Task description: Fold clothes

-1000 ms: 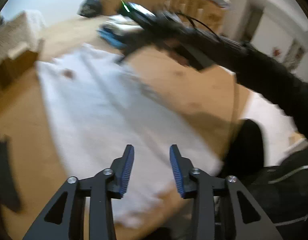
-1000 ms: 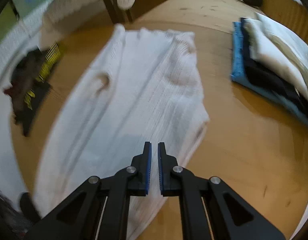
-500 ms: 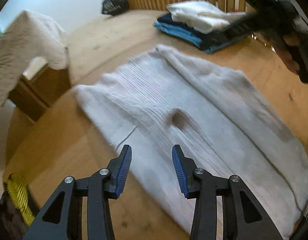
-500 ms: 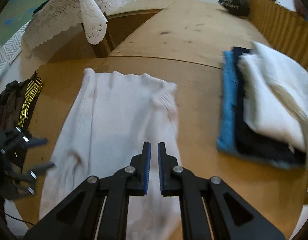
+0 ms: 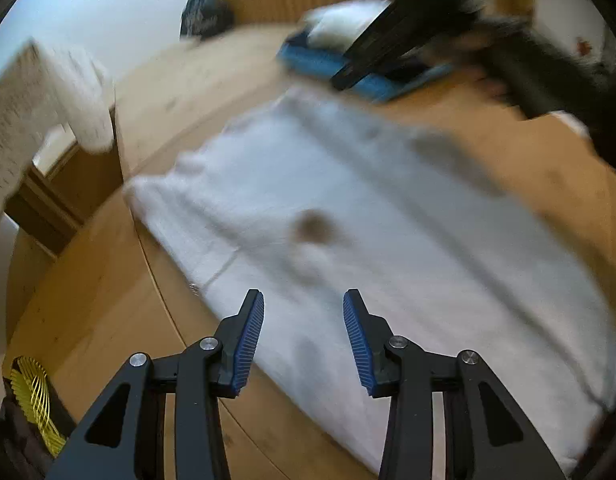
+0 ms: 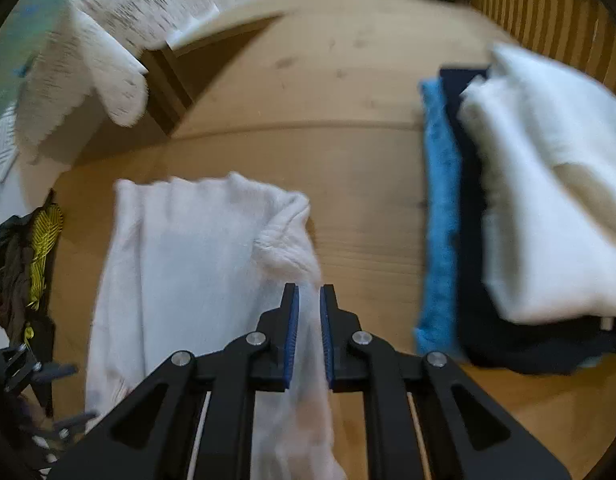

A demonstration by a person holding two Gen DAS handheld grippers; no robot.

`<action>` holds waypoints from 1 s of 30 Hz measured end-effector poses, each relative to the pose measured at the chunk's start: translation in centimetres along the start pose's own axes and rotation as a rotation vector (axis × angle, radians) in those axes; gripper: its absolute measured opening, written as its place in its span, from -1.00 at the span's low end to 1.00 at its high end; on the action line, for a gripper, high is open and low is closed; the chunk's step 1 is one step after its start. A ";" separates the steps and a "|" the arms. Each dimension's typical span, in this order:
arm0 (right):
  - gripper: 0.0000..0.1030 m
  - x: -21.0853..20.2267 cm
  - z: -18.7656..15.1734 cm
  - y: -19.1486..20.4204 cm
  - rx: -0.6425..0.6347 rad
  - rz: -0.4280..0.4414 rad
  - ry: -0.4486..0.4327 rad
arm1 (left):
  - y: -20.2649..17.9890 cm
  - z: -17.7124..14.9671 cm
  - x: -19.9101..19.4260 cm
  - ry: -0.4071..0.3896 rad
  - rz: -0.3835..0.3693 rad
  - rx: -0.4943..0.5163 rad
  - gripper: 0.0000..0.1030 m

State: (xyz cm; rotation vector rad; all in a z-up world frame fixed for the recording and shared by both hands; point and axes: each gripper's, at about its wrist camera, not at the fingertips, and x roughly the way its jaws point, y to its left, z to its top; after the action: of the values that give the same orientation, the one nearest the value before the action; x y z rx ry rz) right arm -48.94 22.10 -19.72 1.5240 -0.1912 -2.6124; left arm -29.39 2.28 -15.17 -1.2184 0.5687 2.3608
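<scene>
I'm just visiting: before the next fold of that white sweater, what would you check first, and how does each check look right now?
1. Sweater lies flat on the table: ok.
2. Left gripper open and empty above the sweater's edge: ok.
3. Right gripper, jaws just opening, a slim gap: ok; whether they touch cloth, cannot tell.
4. Folded pile lies apart from the sweater: ok.
5. Bare table beside the sweater for folding: ok.
6. Sharp view: not ok, both blurred.
</scene>
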 end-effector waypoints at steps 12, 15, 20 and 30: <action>-0.41 0.2 -7.5 2.8 -0.175 -0.036 0.115 | -20.0 -6.2 -9.1 0.018 -0.211 0.098 -0.22; -0.40 -2.4 -7.4 2.4 -0.151 0.006 0.087 | -22.5 -7.1 -10.4 0.049 -0.186 0.144 -0.19; -0.40 -5.9 -6.9 2.0 -0.194 -0.029 0.017 | -17.8 -8.1 -15.6 0.018 -0.043 0.026 -0.19; -0.26 -6.0 -3.8 3.2 -0.117 0.050 0.074 | -14.7 -10.4 -9.2 0.114 -0.027 -0.041 -0.19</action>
State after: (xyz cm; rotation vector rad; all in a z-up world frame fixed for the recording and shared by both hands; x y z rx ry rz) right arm -42.62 19.72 -15.95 1.5519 -0.0671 -2.4775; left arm -9.79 7.24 -15.44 -1.3772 0.5391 2.3023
